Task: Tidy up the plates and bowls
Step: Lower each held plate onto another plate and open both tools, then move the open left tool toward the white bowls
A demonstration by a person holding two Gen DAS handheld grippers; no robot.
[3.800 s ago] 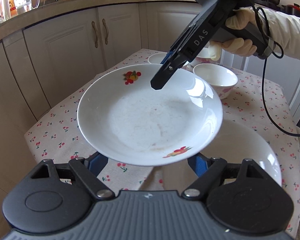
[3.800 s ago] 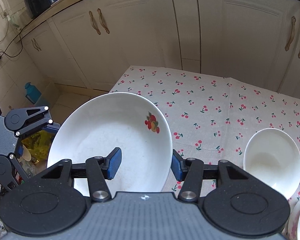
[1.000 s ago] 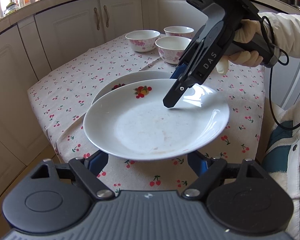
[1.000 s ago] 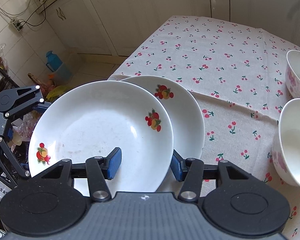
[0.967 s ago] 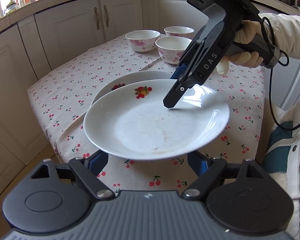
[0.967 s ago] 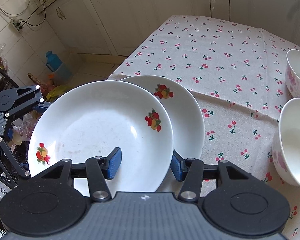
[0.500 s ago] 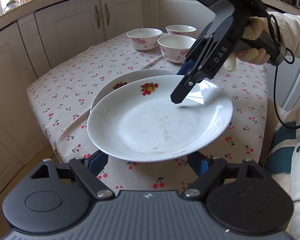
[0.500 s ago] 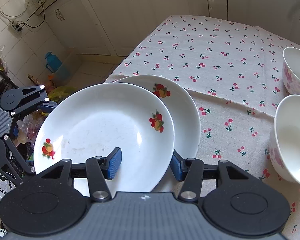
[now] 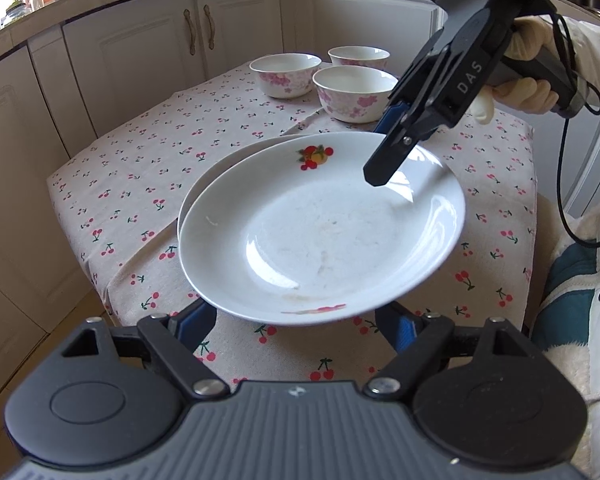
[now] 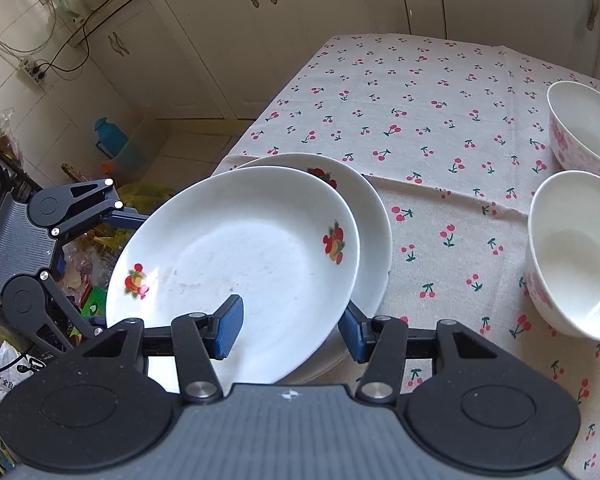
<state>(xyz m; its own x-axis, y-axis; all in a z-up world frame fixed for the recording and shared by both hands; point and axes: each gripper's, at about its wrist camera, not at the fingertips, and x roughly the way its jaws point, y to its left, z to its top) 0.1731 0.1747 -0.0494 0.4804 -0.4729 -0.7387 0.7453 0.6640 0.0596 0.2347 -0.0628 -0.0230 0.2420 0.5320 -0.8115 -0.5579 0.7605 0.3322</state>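
A white plate with fruit prints (image 9: 320,232) (image 10: 236,256) hangs tilted just above a second like plate (image 9: 204,184) (image 10: 374,224) lying on the table. My left gripper (image 9: 296,326) has its fingers spread wide under the plate's near rim, which rests on them. My right gripper (image 10: 290,330) has one finger (image 10: 230,326) over the plate's rim and the other below it, jaws wide, not pinching. It shows in the left wrist view (image 9: 396,148) over the plate's far right rim.
Three pink-flowered bowls (image 9: 286,74) (image 9: 358,92) (image 9: 358,56) stand at the far end of the cherry-print tablecloth (image 9: 148,160); two show in the right wrist view (image 10: 576,256) (image 10: 584,128). White cabinets (image 9: 140,52) ring the table. Clutter lies on the floor (image 10: 100,248).
The held plate has come lower and further over the plate on the table, now covering most of it. Both grippers moved with it.
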